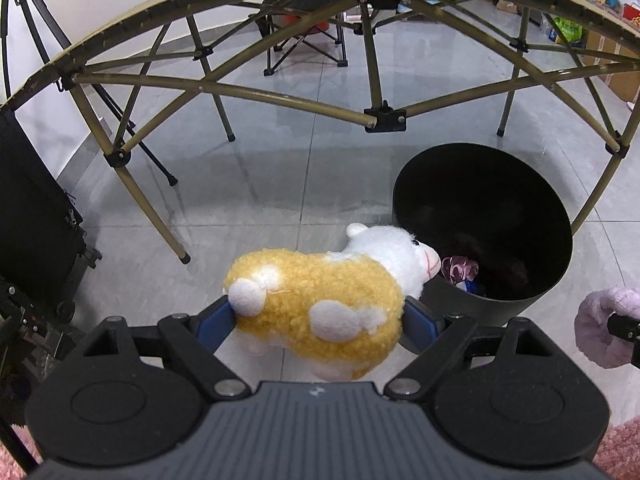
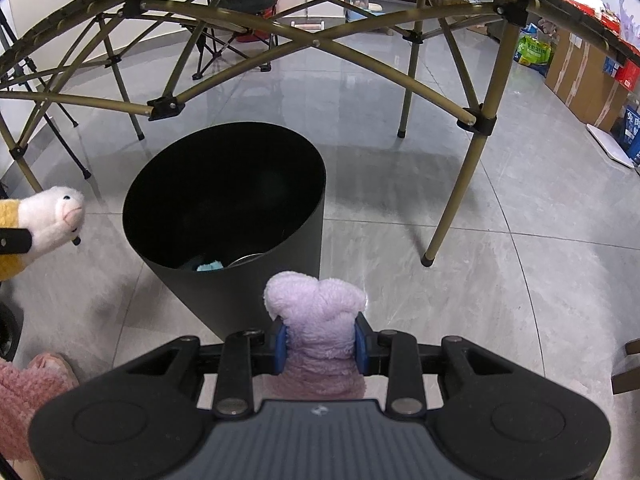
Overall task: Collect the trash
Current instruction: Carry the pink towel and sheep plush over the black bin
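Fluffy yellow & white toy sheep (image 1: pixel 320 308) squeezed in left hand-held gripper (image 1: pixel 320 316), fuzzy purple toy (image 2: pixel 318 328) pinched in right hand-held gripper (image 2: pixel 320 346), both just beside round black bin (image 2: pixel 248 280) w/ counter legs (image 2: pixel 460 184) behind.

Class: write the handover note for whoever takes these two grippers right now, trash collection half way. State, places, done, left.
Left gripper: shut on the yellow-and-white plush sheep, its head near the rim of the black bin, on the bin's left.
Right gripper: shut on the lilac plush toy, at the bin's near side, not yet over the opening.
Done: some items already lie in the bin, among them a pink wrapper.
Left: carry both toys over the opening and release.
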Action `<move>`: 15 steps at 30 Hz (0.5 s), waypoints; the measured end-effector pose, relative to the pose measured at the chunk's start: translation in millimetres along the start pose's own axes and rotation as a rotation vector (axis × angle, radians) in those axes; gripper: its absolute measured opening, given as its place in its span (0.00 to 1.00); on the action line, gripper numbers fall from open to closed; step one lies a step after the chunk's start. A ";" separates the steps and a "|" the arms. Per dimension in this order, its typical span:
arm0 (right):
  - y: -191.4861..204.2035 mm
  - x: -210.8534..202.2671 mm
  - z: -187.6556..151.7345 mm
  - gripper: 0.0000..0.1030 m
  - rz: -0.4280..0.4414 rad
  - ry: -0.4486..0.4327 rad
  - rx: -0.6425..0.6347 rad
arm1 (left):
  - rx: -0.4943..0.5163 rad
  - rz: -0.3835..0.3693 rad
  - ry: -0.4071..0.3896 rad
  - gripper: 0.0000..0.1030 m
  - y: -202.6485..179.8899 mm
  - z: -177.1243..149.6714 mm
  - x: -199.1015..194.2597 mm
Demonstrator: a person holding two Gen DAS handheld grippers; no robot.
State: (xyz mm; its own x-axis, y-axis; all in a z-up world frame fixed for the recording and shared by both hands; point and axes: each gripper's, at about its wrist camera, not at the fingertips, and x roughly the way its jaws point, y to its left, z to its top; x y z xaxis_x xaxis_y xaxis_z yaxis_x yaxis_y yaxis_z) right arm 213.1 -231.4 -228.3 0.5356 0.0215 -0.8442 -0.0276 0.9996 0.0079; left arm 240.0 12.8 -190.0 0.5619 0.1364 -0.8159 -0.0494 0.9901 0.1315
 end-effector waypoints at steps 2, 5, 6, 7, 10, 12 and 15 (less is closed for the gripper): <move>0.1 0.8 0.1 0.30 0.001 0.002 0.002 | -0.003 -0.003 0.004 0.85 0.5 1.4 1.3; 0.4 0.6 1.4 0.30 0.002 0.001 0.002 | -0.006 -0.002 0.003 0.85 0.5 4.2 2.6; 0.5 0.1 2.2 0.30 0.001 -0.002 0.000 | -0.006 -0.001 0.003 0.85 0.4 5.2 3.4; 0.4 -0.9 3.7 0.30 -0.001 -0.008 -0.001 | -0.009 0.002 0.005 0.85 0.6 6.2 4.5; -1.5 -5.4 10.0 0.30 -0.004 -0.028 0.006 | -0.013 0.010 0.009 0.85 0.4 9.2 8.0; -2.0 -7.7 14.8 0.30 -0.006 -0.039 0.007 | -0.013 0.015 0.010 0.85 0.2 12.0 10.5; -1.7 -9.5 22.0 0.30 -0.008 -0.053 0.003 | -0.018 0.022 0.009 0.85 1.7 15.4 13.8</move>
State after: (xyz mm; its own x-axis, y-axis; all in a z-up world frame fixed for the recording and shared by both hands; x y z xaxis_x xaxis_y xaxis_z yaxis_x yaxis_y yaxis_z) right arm 226.6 -232.8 -208.5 0.5796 0.0139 -0.8148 -0.0204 0.9998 0.0026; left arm 260.4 15.8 -192.4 0.5530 0.1583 -0.8180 -0.0765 0.9873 0.1394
